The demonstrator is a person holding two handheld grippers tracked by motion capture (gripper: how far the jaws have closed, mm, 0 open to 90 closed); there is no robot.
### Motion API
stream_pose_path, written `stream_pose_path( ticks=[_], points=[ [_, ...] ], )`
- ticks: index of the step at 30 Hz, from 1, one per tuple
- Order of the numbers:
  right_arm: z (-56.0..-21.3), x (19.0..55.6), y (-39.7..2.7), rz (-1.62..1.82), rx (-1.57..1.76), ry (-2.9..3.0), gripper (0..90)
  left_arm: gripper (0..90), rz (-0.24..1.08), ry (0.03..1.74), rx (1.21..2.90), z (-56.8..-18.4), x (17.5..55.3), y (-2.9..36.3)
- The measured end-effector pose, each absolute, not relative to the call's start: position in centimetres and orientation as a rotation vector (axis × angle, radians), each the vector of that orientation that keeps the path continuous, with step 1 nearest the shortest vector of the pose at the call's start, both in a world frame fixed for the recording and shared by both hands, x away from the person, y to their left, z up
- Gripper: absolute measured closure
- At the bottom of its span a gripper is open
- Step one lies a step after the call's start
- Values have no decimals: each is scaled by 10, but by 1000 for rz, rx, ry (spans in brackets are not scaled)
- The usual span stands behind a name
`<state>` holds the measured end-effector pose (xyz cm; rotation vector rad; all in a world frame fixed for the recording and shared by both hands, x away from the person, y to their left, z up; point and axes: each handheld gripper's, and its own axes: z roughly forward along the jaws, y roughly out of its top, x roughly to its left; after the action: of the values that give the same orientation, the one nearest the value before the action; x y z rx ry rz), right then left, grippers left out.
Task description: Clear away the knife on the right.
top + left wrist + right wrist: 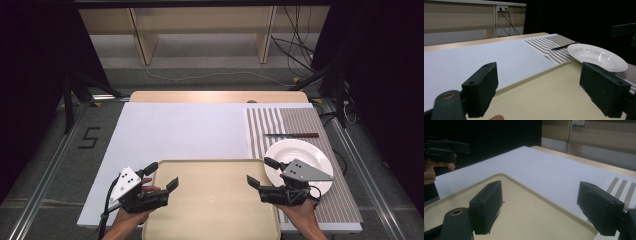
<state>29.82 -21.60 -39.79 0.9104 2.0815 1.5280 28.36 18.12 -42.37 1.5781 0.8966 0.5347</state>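
Note:
A beige tray (210, 210) lies empty at the table's near edge, on a white sheet (185, 130). My left gripper (161, 176) hovers over the tray's left rim with its jaws open and nothing between them. My right gripper (261, 172) is open over the tray's right rim, also empty. In the left gripper view, the open left gripper (541, 92) looks across the tray (536, 76) toward a white plate (599, 56). From the right gripper view, the open right gripper (542, 207) frames the tray (524, 186), with the left gripper (446, 148) farther off.
To the right of the tray, the white plate (295, 150) rests on a brown striped placemat (280, 122). A knife (292, 135) with a dark handle lies just beyond the plate. Shelving and cables stand behind the table's far edge.

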Motion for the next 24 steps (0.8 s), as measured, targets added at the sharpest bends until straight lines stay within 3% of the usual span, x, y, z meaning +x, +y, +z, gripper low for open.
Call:
stream_pose_path(
  ticks=[24],
  points=[
    [-396,303,-220,1426,870,2046,215,149,539,893,1580,-424,283,181]
  ],
)
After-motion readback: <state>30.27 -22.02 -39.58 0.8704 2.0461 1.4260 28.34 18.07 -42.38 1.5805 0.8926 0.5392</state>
